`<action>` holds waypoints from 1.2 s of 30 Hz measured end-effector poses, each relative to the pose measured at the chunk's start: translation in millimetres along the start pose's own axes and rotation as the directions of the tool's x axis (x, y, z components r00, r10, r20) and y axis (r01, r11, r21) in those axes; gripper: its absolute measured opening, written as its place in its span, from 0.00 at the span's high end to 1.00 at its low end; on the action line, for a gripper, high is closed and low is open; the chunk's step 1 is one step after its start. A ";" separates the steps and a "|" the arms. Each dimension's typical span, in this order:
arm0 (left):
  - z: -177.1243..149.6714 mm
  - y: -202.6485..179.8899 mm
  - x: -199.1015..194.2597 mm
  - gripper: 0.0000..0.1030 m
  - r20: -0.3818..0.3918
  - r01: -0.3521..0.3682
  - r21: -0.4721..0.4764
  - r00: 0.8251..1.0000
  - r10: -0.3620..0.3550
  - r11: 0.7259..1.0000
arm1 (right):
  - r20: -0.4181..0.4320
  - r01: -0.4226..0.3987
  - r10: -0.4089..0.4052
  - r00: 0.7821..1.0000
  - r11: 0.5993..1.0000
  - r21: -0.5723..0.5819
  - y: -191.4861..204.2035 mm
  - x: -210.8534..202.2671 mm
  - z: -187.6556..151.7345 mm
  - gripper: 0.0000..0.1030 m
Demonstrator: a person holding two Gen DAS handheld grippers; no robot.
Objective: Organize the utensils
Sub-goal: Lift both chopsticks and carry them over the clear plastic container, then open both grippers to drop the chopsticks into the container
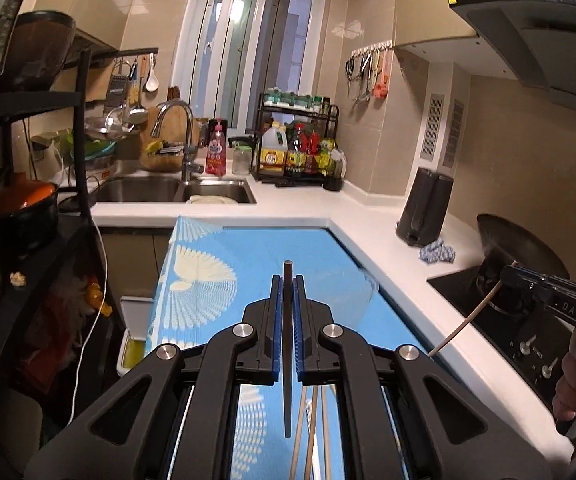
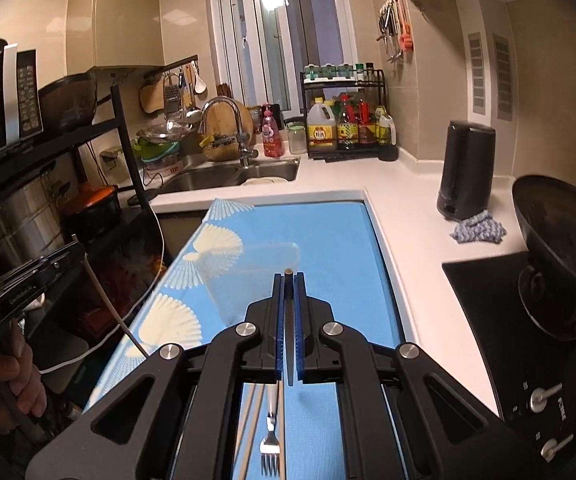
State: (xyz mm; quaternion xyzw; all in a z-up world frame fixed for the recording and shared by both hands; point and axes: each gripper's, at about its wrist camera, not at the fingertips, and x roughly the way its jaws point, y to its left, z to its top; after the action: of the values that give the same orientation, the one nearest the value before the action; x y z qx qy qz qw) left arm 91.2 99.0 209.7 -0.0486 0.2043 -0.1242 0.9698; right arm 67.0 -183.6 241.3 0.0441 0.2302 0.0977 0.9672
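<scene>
My left gripper (image 1: 288, 280) is shut on a thin dark chopstick (image 1: 287, 360) that runs back between the blue pads and pokes out past the tips. It hangs above a blue patterned cloth (image 1: 216, 264). More chopsticks (image 1: 300, 436) lie on the cloth beneath it. My right gripper (image 2: 288, 280) is shut on another dark chopstick (image 2: 288, 344). Under it on the cloth (image 2: 328, 240) lie a metal fork (image 2: 270, 440) and pale chopsticks (image 2: 248, 428). A clear plastic container (image 2: 256, 276) stands on the cloth just ahead of the right gripper.
A white counter (image 1: 368, 216) wraps around the cloth, with a sink (image 1: 176, 190), bottle rack (image 1: 300, 148), black kettle (image 1: 424, 208), rag (image 1: 436, 254) and stove with a wok (image 2: 556, 224). A black shelf unit (image 2: 88, 168) with pots stands at the left.
</scene>
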 end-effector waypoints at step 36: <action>1.8 24.0 139.0 0.56 -0.056 0.051 -0.120 0.997 -0.058 0.992 | -0.096 -0.084 0.099 0.990 0.985 0.153 -23.3 142.8 3.0 0.77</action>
State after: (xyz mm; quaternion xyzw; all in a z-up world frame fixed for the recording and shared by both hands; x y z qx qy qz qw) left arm 220.3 86.0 154.4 -0.1077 0.2385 -0.1397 0.9550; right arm 197.3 -176.5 178.6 0.1212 0.2843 0.1270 0.9425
